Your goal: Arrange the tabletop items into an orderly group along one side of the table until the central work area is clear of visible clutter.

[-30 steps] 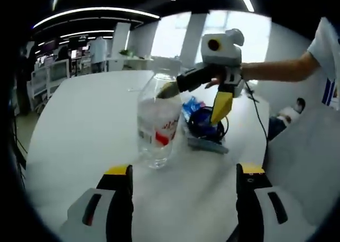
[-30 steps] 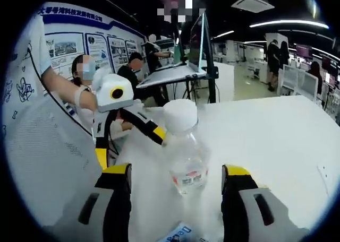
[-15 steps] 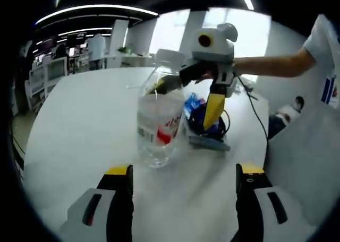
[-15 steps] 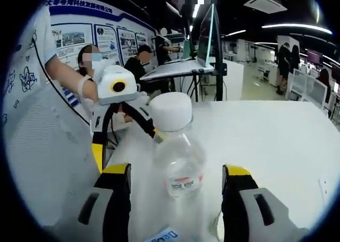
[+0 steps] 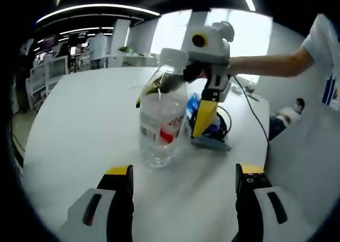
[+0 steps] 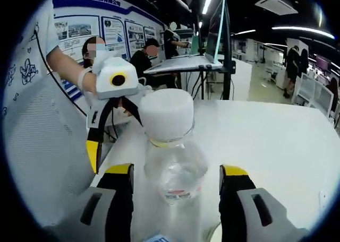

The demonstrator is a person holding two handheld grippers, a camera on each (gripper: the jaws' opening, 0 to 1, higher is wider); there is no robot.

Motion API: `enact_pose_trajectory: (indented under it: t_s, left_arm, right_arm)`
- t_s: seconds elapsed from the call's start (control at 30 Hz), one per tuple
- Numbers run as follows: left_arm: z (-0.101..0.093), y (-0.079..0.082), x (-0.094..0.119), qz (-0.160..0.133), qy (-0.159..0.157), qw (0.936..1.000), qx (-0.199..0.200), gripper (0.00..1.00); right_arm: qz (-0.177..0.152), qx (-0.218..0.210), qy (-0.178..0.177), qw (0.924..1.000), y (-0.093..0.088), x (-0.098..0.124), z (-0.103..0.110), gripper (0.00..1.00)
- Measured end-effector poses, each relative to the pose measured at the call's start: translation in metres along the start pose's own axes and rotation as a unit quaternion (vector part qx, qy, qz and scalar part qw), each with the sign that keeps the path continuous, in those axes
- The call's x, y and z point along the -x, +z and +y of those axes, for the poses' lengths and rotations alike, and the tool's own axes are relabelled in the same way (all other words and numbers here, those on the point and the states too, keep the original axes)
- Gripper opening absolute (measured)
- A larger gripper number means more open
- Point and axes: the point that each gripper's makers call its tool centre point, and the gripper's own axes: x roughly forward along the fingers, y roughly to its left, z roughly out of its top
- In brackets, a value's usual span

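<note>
While the right gripper [image 6: 175, 199] stands spread around the water bottle [image 6: 172, 162] between its jaws, left gripper [image 5: 183, 199] open short of it; close squarely below the cap [image 6: 166, 113].

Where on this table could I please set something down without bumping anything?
The white table is bare to the left of the water bottle in the left gripper view, out to its far edge. It is crowded right of the bottle, where the blue packet and black cable lie.
</note>
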Motion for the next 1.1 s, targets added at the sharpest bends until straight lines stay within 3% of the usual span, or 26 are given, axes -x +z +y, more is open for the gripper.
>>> enact_pose_trajectory:
  t_s: [0.43,0.8,1.1]
  left_arm:
    - [0.002,-0.004,0.0,-0.001,0.005,0.9999,0.01,0.74]
    - [0.004,-0.005,-0.001,-0.001,0.006,0.9999,0.012,0.74]
    - [0.005,-0.003,-0.002,-0.005,0.005,0.9999,0.014,0.73]
  right_arm:
    - [0.006,0.02,0.001,0.9998,0.0,-0.007,-0.002,0.54]
    - [0.003,0.036,-0.002,0.9993,0.002,-0.012,0.003,0.43]
    - [-0.003,0.045,-0.021,0.9988,0.001,-0.013,0.002,0.38]
